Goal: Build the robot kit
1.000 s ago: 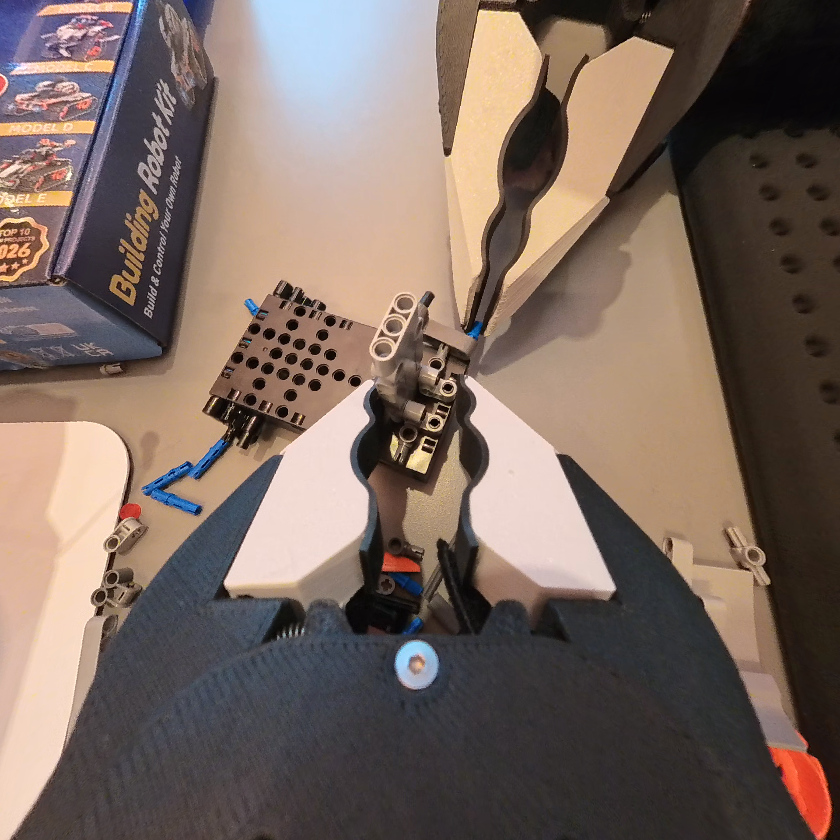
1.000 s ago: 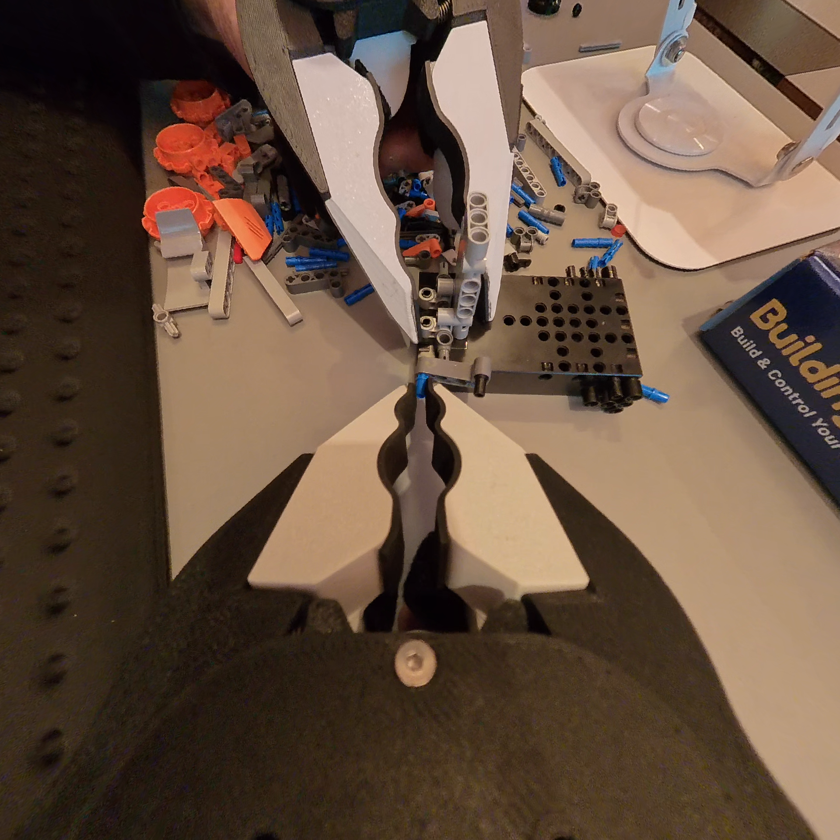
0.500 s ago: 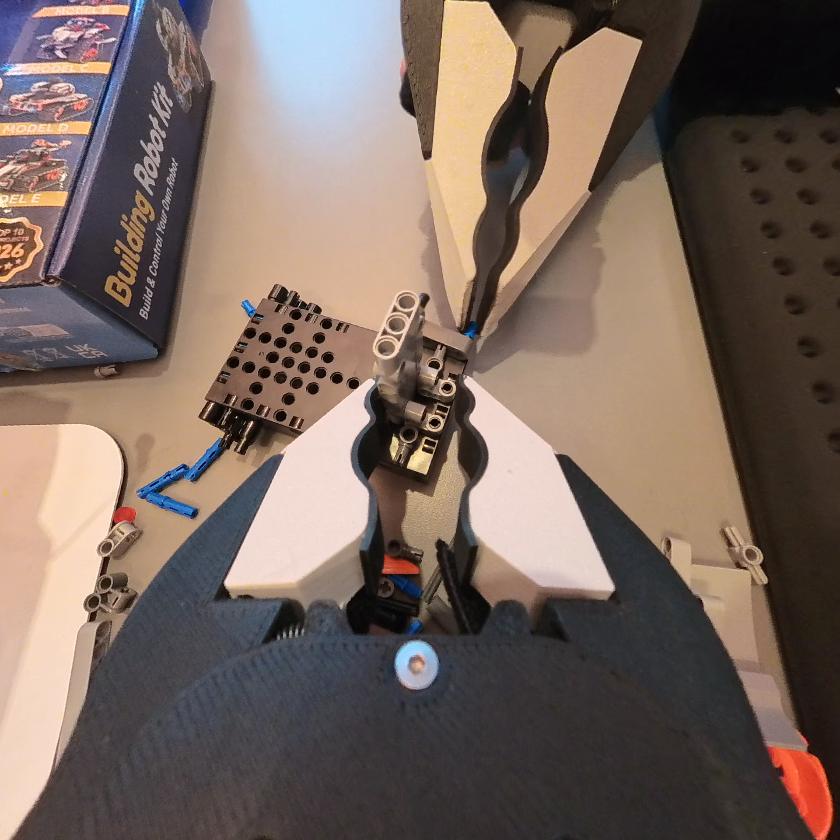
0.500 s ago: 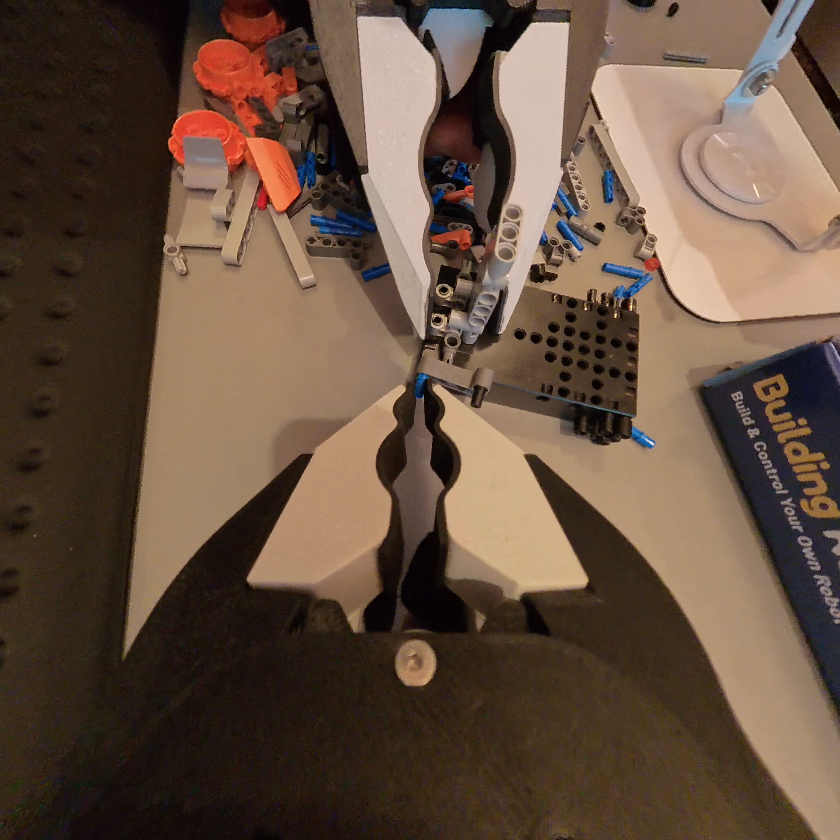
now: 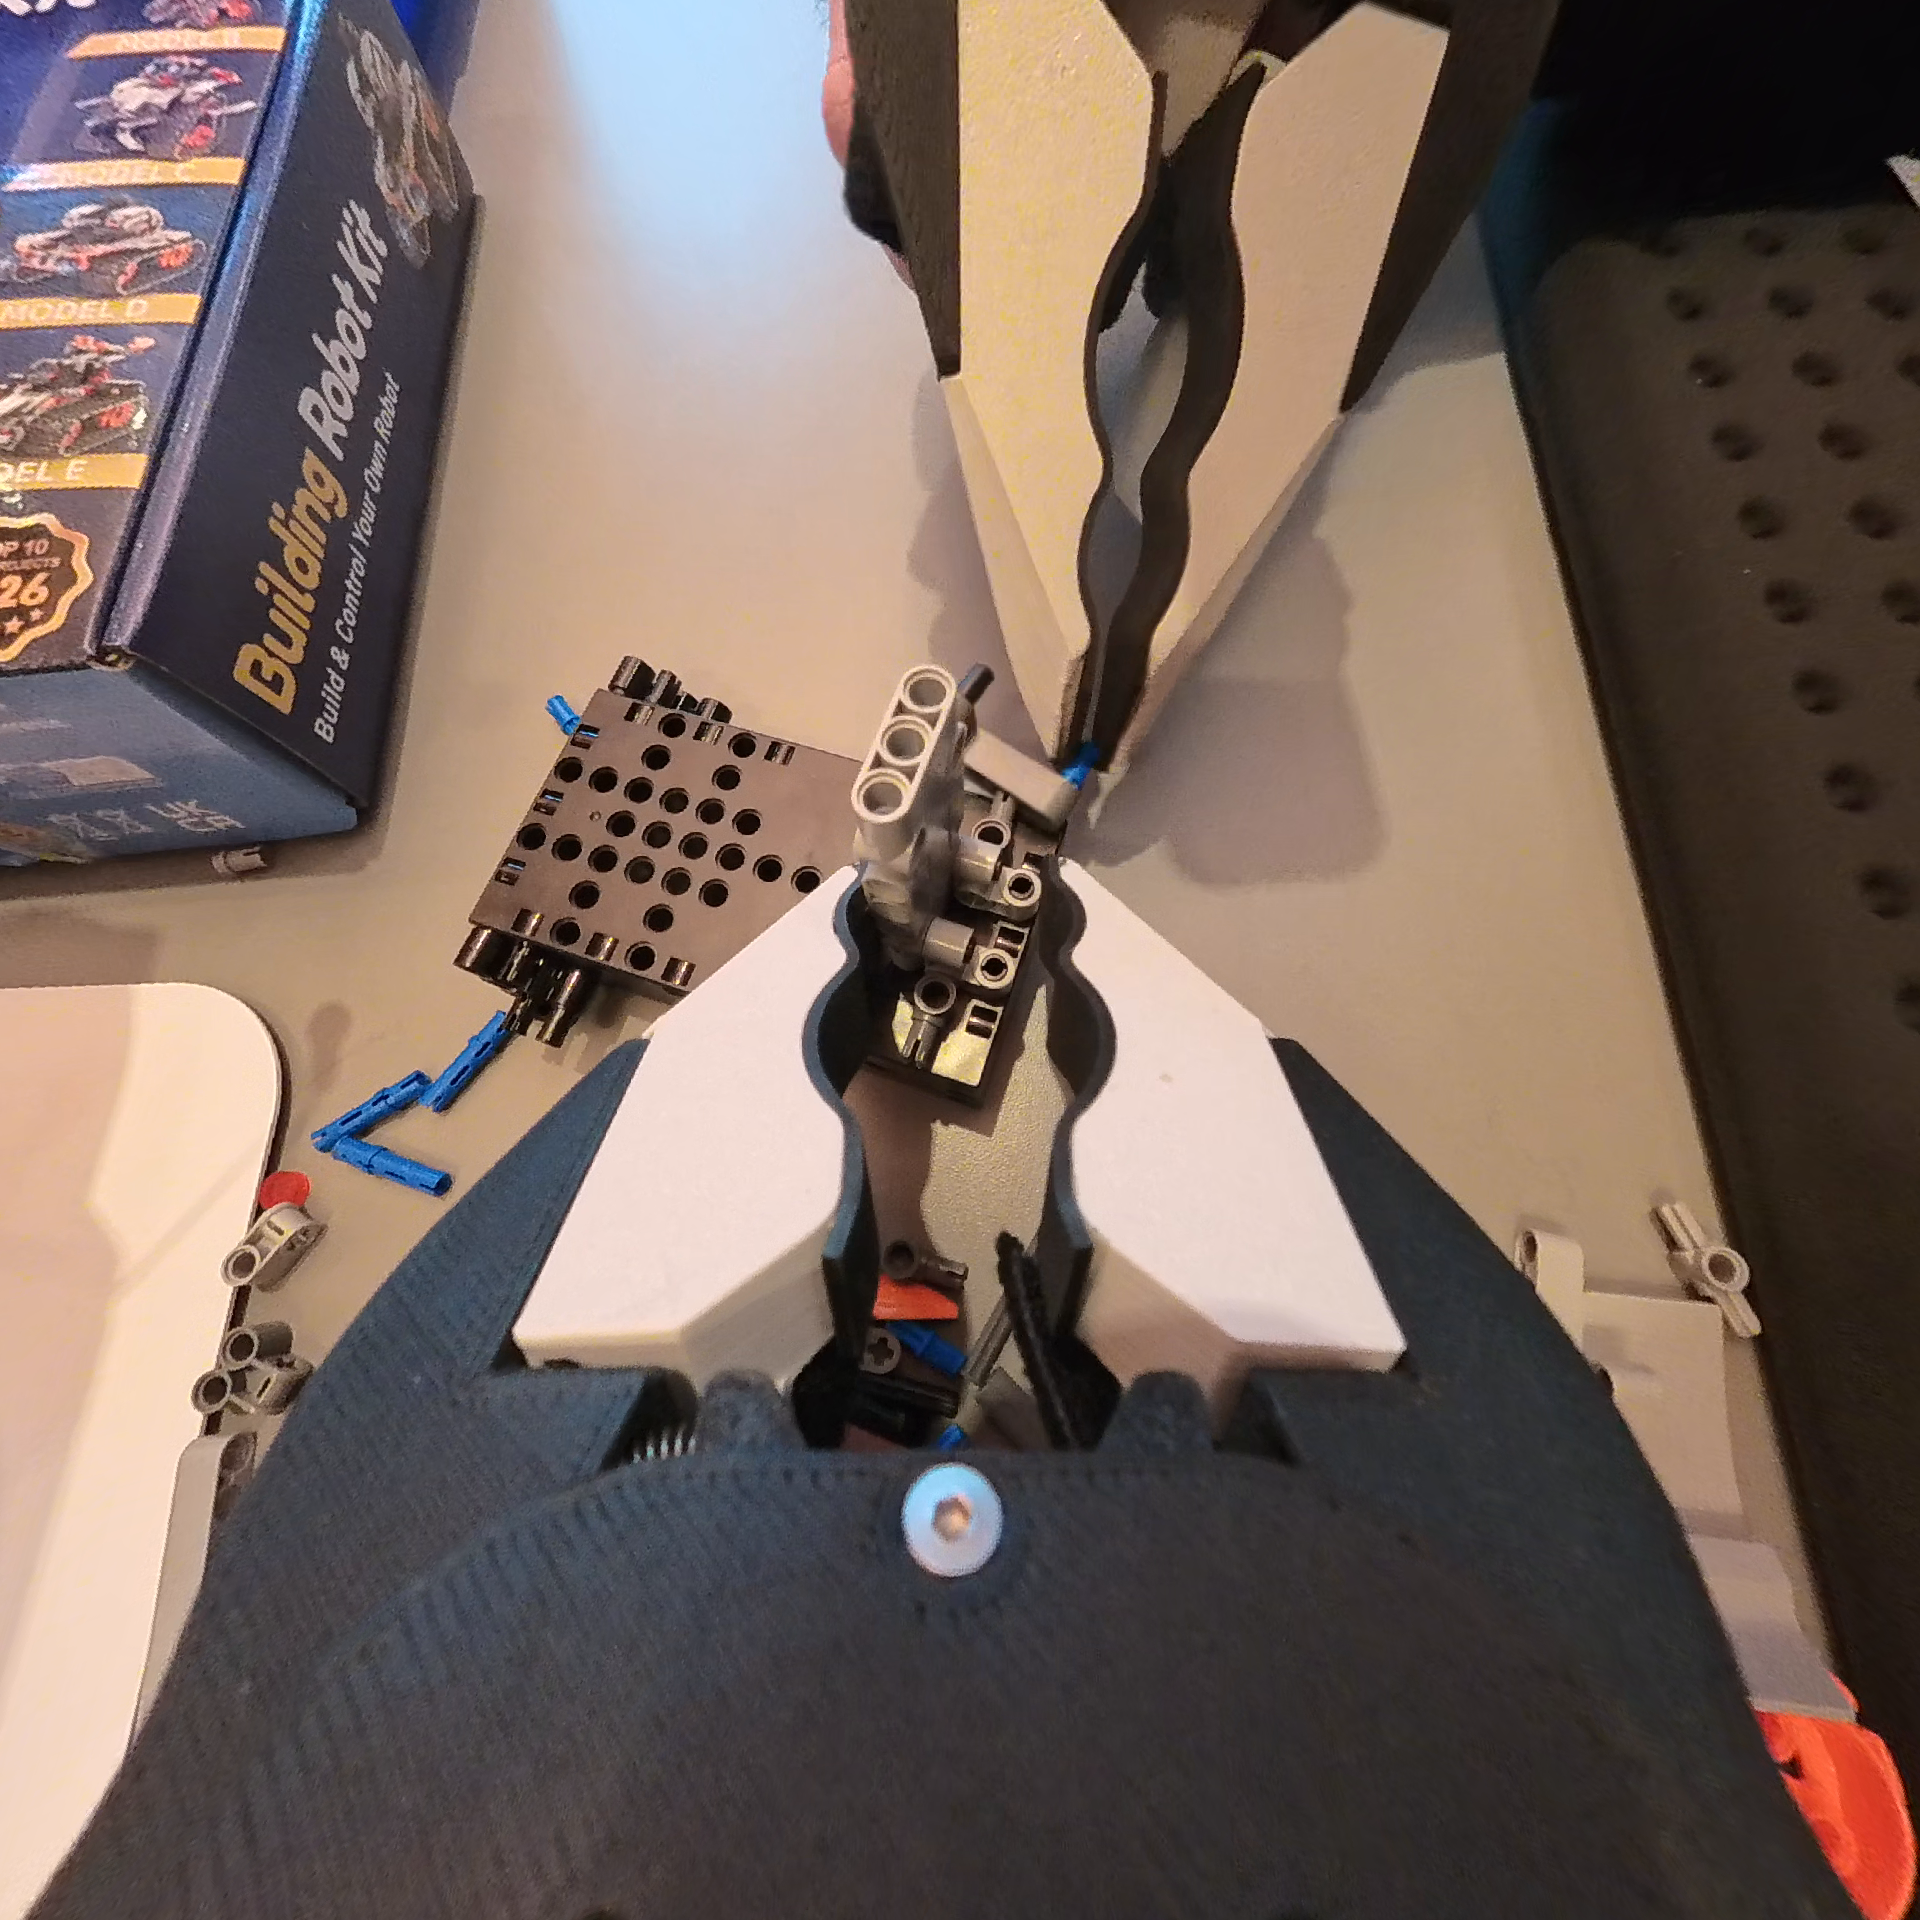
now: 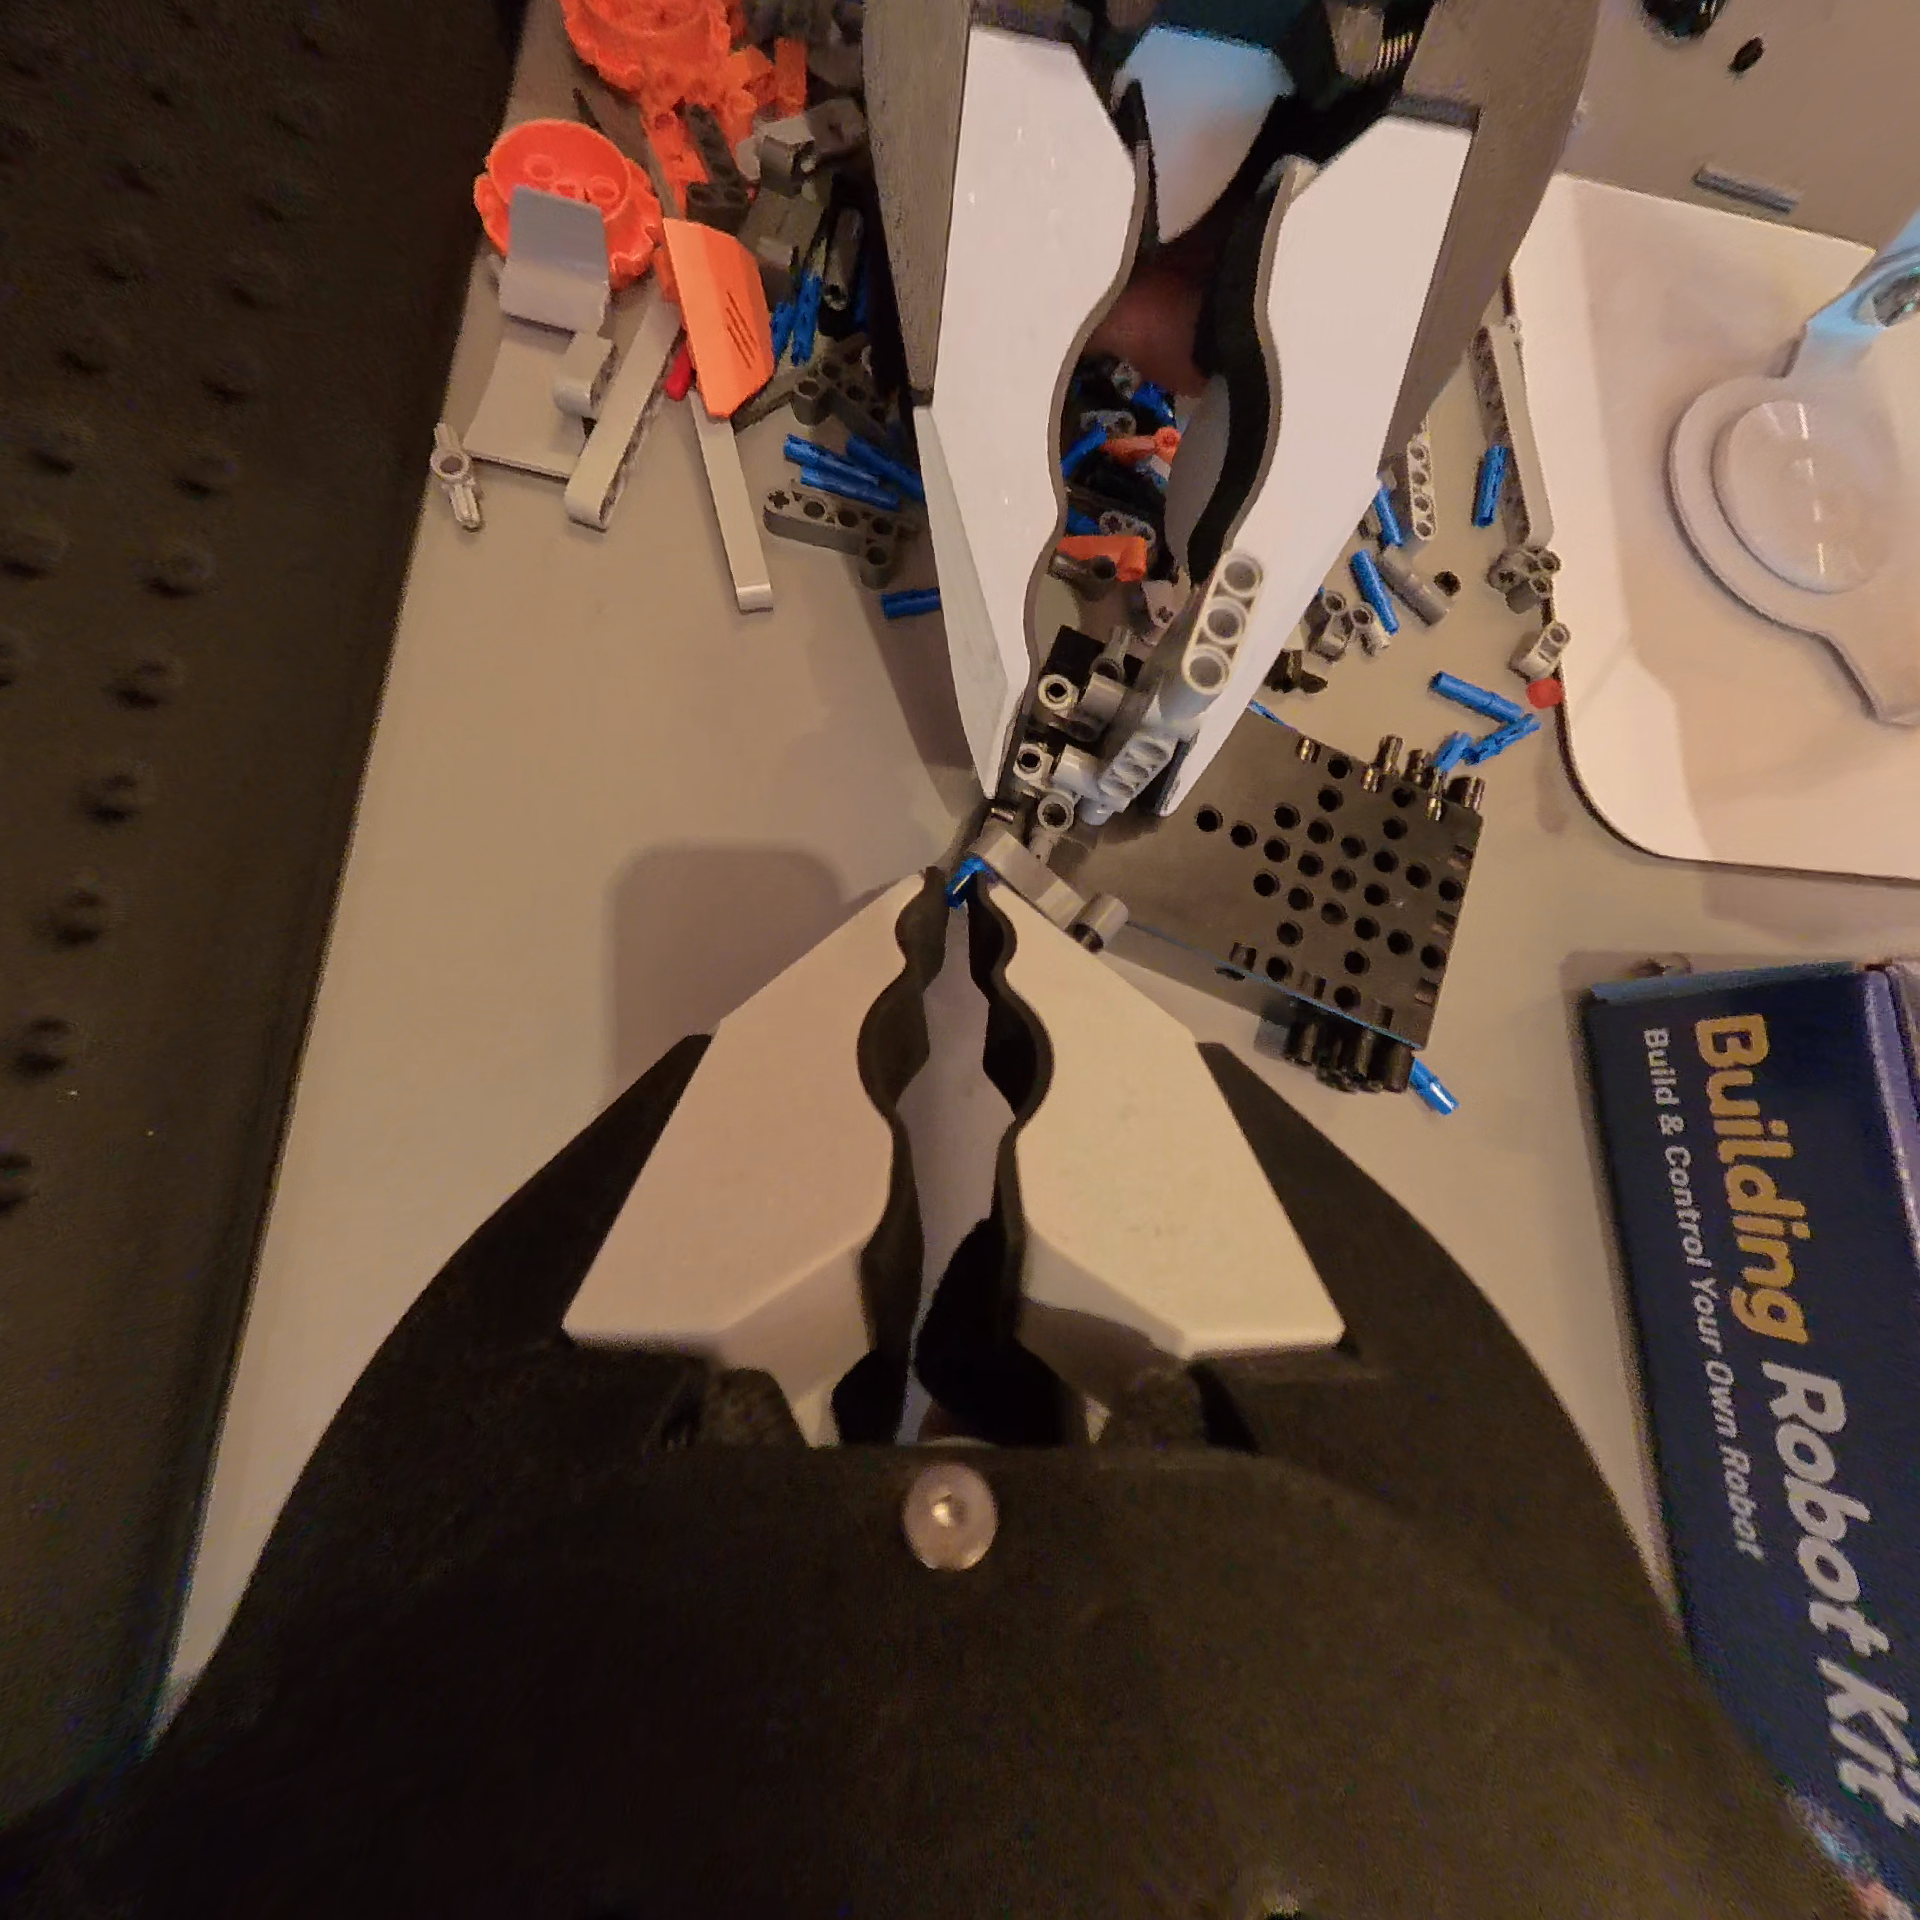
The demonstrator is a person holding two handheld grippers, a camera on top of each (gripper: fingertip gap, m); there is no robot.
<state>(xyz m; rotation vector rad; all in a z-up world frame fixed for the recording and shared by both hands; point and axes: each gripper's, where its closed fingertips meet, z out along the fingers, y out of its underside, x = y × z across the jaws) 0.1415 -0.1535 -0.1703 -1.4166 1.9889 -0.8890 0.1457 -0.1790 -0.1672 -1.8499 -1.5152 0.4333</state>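
Left claw (image 5: 951,894) is clamped around the grey beam-and-connector stack (image 5: 940,847) on the black perforated plate (image 5: 655,842), while the right claw (image 6: 961,894) pinches a blue pin (image 6: 961,883) at the stack's corner. Crowding the grey bench (image 5: 665,436): a blue kit box (image 5: 208,416), loose blue pins (image 5: 400,1117) and orange wheels (image 6: 582,197).

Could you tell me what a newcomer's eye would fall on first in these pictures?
Two grippers meet tip to tip at mid-table over a small brick assembly: the left gripper is clamped on its sides, and the right gripper pinches a blue pin at its corner. The assembly sits on the end of a black perforated plate. Next comes the heap of orange and grey parts behind the left gripper, then the blue box.
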